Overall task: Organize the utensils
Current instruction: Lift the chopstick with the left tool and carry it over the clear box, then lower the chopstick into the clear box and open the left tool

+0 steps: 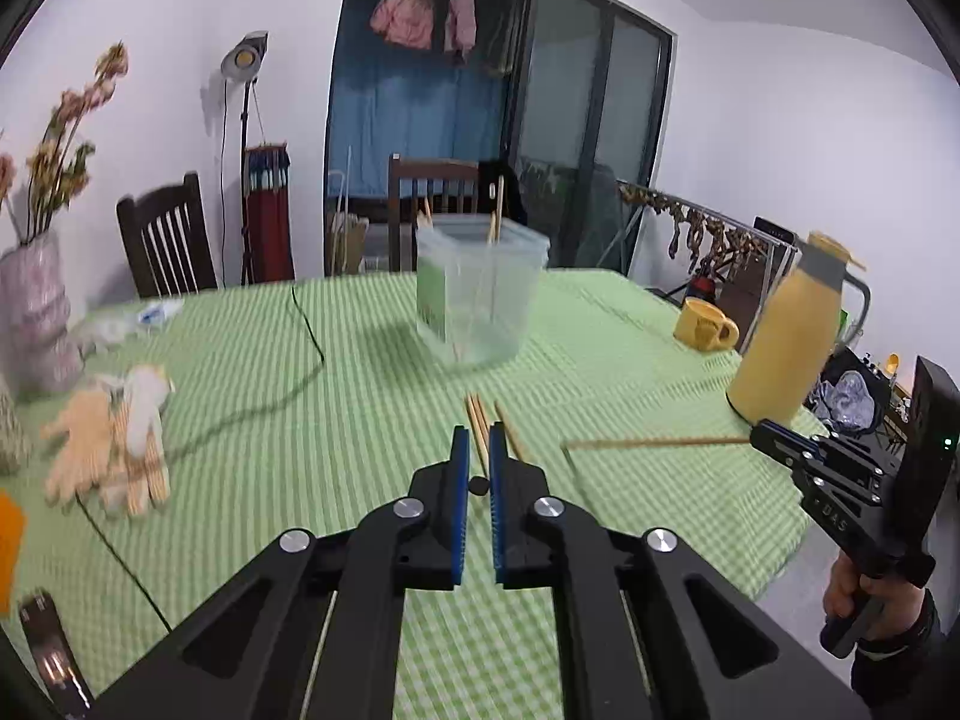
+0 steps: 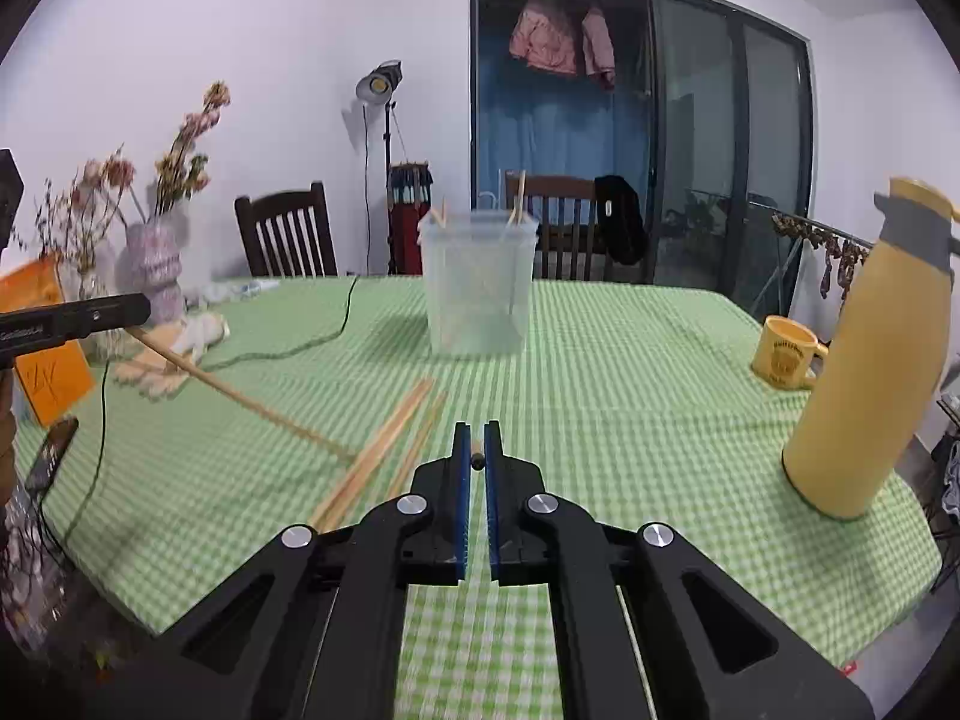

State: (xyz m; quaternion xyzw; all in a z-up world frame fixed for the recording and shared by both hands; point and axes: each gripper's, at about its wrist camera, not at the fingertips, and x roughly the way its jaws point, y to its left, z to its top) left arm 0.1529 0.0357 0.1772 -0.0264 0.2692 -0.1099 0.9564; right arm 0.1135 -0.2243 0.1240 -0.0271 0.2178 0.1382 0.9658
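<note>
Wooden chopstick (image 1: 657, 441) pinched in right gripper (image 1: 757, 433), another chopstick (image 2: 240, 397) in left gripper (image 2: 144, 307); clear container (image 2: 478, 283) centre frame.

Black left claw (image 1: 478, 441), blue pads (image 1: 459, 456), 4 silver screws, dark sleeve (image 1: 900, 648)

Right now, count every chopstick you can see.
7. Three chopsticks lie loose on the tablecloth; the left hand-held gripper and right hand-held gripper each clamp one; two stand in the clear container, where more may be hidden.
</note>
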